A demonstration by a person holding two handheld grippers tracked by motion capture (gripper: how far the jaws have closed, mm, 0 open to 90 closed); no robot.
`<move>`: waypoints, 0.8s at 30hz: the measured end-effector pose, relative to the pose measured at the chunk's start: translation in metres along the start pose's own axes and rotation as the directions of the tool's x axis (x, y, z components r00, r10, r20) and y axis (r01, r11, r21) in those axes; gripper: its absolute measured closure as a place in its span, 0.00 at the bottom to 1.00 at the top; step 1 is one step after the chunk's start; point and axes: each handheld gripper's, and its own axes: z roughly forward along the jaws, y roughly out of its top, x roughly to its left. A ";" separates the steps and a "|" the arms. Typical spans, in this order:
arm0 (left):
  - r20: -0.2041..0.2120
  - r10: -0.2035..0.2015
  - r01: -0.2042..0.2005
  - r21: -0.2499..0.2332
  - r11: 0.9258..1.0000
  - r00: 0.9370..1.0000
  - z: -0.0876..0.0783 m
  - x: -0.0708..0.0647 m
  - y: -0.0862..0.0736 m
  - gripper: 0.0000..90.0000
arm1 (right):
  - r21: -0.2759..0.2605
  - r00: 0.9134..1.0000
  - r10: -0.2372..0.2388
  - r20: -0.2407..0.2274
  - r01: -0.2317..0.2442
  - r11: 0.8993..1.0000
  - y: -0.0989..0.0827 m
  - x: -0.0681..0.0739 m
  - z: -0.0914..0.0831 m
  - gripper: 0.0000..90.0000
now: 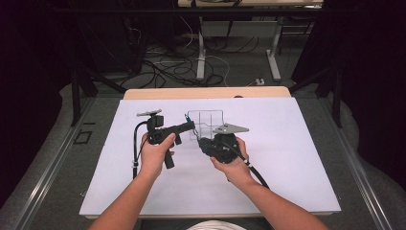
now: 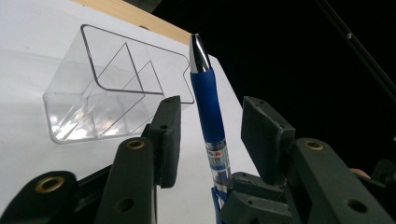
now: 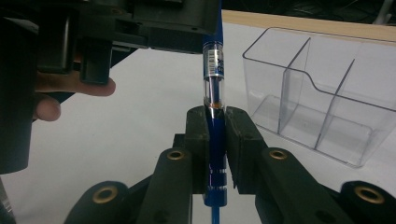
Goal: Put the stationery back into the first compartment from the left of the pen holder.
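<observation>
A blue pen is clamped firmly between the pads of the right tongs, gripped low on its barrel, with the clear section and its printed label rising above the jaws. In the left gripper view the same pen stands upright between the jaws of the left tongs; gaps are seen on both sides of the blue grip sleeve, so the pads are not pressing on it and the left tongs are apart around the pen. The silver tip is seen at the top of that view.

From the high view, the two tongs are brought nose to nose over the white tabletop, the left tongs held by the left hand and the right tongs by the right hand. Just behind them a clear plastic organiser with dividers is set on the tabletop, near the pen but not touched by it. Its compartments look bare in the right gripper view.
</observation>
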 end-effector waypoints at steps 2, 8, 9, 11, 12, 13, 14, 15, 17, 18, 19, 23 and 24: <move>0.000 -0.012 0.012 0.003 1.000 1.000 0.001 0.000 -0.001 0.68 | 0.000 1.000 -0.001 -0.003 0.001 1.000 0.000 0.001 0.000 0.89; 0.003 -0.041 0.041 0.020 0.999 0.999 0.004 -0.003 -0.002 0.72 | 0.019 1.000 -0.004 -0.004 0.004 1.000 0.000 0.002 0.000 0.89; 0.001 -0.046 0.046 0.017 0.999 0.999 0.004 -0.003 -0.003 0.73 | 0.020 1.000 -0.004 -0.004 0.004 1.000 0.000 0.003 0.000 0.89; -0.001 -0.052 0.052 0.014 0.999 0.999 0.004 -0.002 -0.003 0.75 | 0.021 1.000 -0.003 -0.004 0.003 1.000 -0.001 0.003 0.000 0.89; -0.003 -0.056 0.056 0.014 0.998 0.998 0.004 -0.002 -0.003 0.76 | 0.002 1.000 -0.001 -0.007 0.001 1.000 -0.001 0.003 0.001 0.89; -0.008 -0.050 0.050 0.016 0.999 0.999 0.004 -0.002 -0.003 0.77 | 0.004 1.000 0.000 -0.008 0.000 1.000 -0.001 0.003 0.001 0.89; -0.009 -0.059 0.059 0.014 0.998 0.998 0.004 -0.002 -0.003 0.78 | 0.004 1.000 0.000 -0.005 0.000 1.000 -0.001 0.003 0.001 0.89; -0.010 -0.065 0.065 0.014 0.998 0.998 0.004 -0.002 -0.003 0.79 | 0.005 1.000 -0.001 -0.008 0.001 1.000 -0.001 0.003 0.001 0.89; -0.014 -0.074 0.074 0.016 0.997 0.997 0.004 -0.002 -0.003 0.81 | 0.007 1.000 0.000 -0.008 0.000 1.000 -0.002 0.003 0.001 0.89; -0.015 -0.069 0.069 0.019 0.997 0.997 0.003 -0.001 -0.003 0.82 | 0.015 1.000 -0.003 -0.008 0.003 1.000 -0.002 0.003 0.001 0.89; -0.018 -0.080 0.081 0.018 0.997 0.997 0.003 -0.002 -0.003 0.83 | 0.012 1.000 -0.002 -0.007 0.002 1.000 -0.002 0.003 0.002 0.89; -0.015 -0.105 0.105 0.020 0.994 0.994 0.003 0.001 -0.003 0.86 | 0.011 1.000 -0.010 -0.008 0.010 1.000 -0.002 0.003 0.002 0.89; -0.011 -0.113 0.113 0.030 0.993 0.994 0.003 0.001 -0.003 0.86 | 0.011 1.000 -0.008 -0.007 0.008 1.000 -0.002 0.003 0.002 0.89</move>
